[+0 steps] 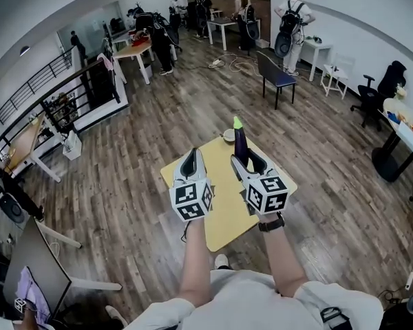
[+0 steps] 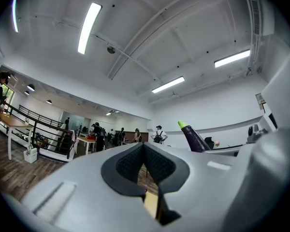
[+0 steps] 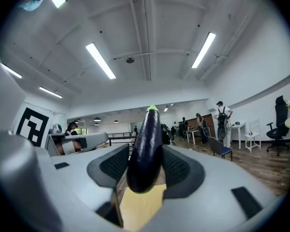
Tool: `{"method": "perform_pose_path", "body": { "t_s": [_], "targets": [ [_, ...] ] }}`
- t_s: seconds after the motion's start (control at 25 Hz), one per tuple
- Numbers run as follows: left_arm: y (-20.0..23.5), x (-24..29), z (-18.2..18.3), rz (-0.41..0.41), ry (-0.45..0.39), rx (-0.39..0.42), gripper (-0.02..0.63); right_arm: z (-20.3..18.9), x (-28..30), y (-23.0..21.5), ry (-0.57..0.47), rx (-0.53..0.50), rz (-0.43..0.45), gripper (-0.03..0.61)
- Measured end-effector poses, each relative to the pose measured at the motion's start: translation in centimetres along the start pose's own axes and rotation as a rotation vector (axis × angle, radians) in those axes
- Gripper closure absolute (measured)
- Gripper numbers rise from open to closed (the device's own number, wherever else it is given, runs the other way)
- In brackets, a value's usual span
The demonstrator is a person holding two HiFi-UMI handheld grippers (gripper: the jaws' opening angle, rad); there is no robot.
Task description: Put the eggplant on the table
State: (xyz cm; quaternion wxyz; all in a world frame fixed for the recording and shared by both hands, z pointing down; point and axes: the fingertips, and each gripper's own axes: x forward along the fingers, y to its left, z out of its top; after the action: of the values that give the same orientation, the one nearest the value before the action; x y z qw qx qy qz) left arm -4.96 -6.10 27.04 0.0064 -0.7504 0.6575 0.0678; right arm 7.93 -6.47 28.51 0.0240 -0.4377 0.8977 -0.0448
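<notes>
eggplant [image 3: 147, 134] gripped upright in the right claw [image 3: 145, 158]; left claw [image 2: 144, 148] closed, empty.

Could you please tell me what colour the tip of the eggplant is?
Bright green, atop the dark purple eggplant; clearest in the left gripper view.

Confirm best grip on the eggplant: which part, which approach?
Mid-body, as the right gripper holds it: pads across the thick purple middle of the eggplant, coming from the blunt end, green tip pointing away. The tapered stem end looks likelier to slip.
</notes>
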Motion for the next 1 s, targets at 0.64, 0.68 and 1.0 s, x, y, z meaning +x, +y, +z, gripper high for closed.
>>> {"method": "perform_pose_path", "body": {
  "t_s": [0.64,0.68,1.0],
  "targets": [
    [10.5,10.9,-1.9,0.004,0.036,0.103,0.603,-1.3,15.8,0.5,0.022,-0.007,0.040,0.365],
    [11.1,11.2,-2.2,0.001,0.036,0.104,0.603,-1.5,16.6,0.6,0.020,-0.007,0.036,0.365],
    [13.2,13.1,-7.7,0.015,0.122,0.058,0.603,-5.6,18.6,-1.4,0.105,-0.008,-0.008,0.365]
  ]
}}
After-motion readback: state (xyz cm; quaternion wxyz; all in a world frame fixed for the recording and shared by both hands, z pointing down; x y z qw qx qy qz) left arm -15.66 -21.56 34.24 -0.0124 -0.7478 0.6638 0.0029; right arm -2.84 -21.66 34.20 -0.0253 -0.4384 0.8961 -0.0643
